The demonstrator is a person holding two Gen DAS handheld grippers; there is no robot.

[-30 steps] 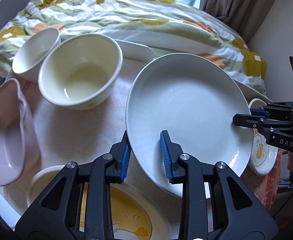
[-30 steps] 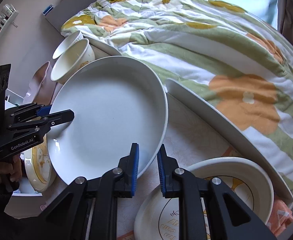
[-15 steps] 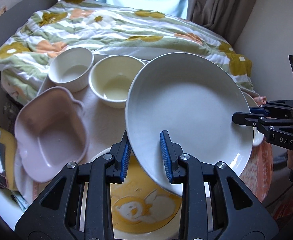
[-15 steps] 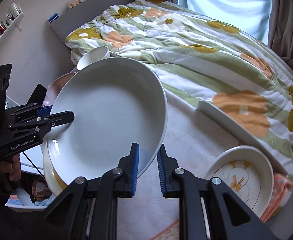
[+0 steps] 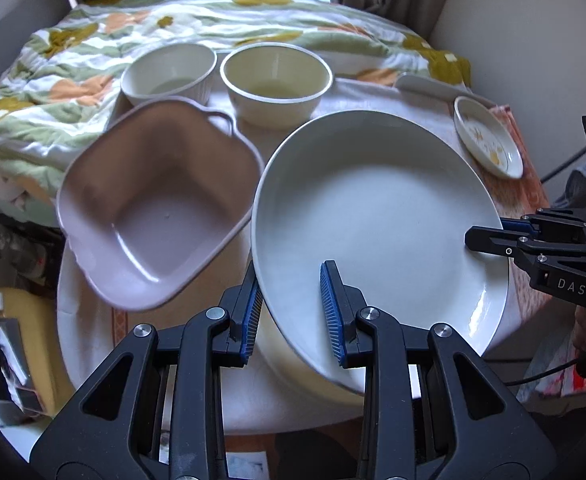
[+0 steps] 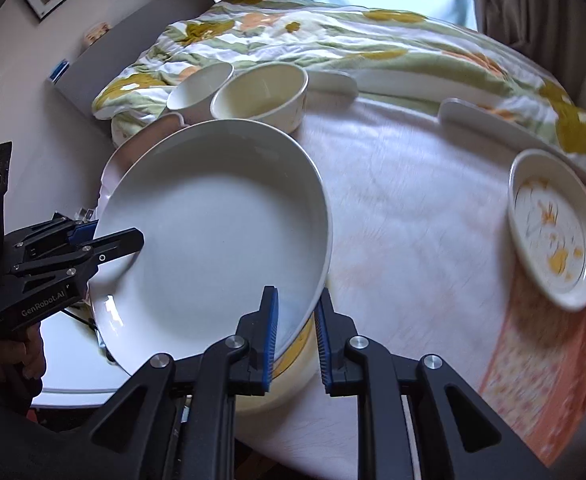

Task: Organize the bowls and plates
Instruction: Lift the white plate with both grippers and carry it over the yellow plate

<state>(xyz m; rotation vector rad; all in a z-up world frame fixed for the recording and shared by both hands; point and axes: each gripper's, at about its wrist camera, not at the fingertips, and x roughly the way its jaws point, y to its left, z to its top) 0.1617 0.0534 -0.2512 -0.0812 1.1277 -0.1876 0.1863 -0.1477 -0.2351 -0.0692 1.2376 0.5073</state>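
Observation:
A large white plate (image 5: pixel 373 216) (image 6: pixel 213 240) hangs tilted above the table, held at opposite rims. My left gripper (image 5: pixel 291 280) (image 6: pixel 125 240) is shut on its near-left rim. On the other rim my right gripper (image 6: pixel 296 300) (image 5: pixel 489 236) is shut too. Under the white plate lies a yellow-patterned plate (image 6: pixel 293 356), mostly hidden. To the left sits a pink square dish (image 5: pixel 153 208). Behind it stand a white bowl (image 5: pixel 169 72) (image 6: pixel 197 88) and a cream bowl (image 5: pixel 277 80) (image 6: pixel 261 96).
A small plate with yellow prints (image 5: pixel 489 140) (image 6: pixel 553 228) sits at the table's right, on an orange cloth (image 6: pixel 533 340). Long white dishes (image 6: pixel 493 120) lie along the back edge. A bed with a flowered quilt (image 5: pixel 173 20) stands right behind the table. A hand (image 6: pixel 9 356) grips the left handle.
Both grippers carried the white plate leftward and back from the table's right side to above the yellow-patterned plate. The small printed plate is now far to the right. Grips unchanged.

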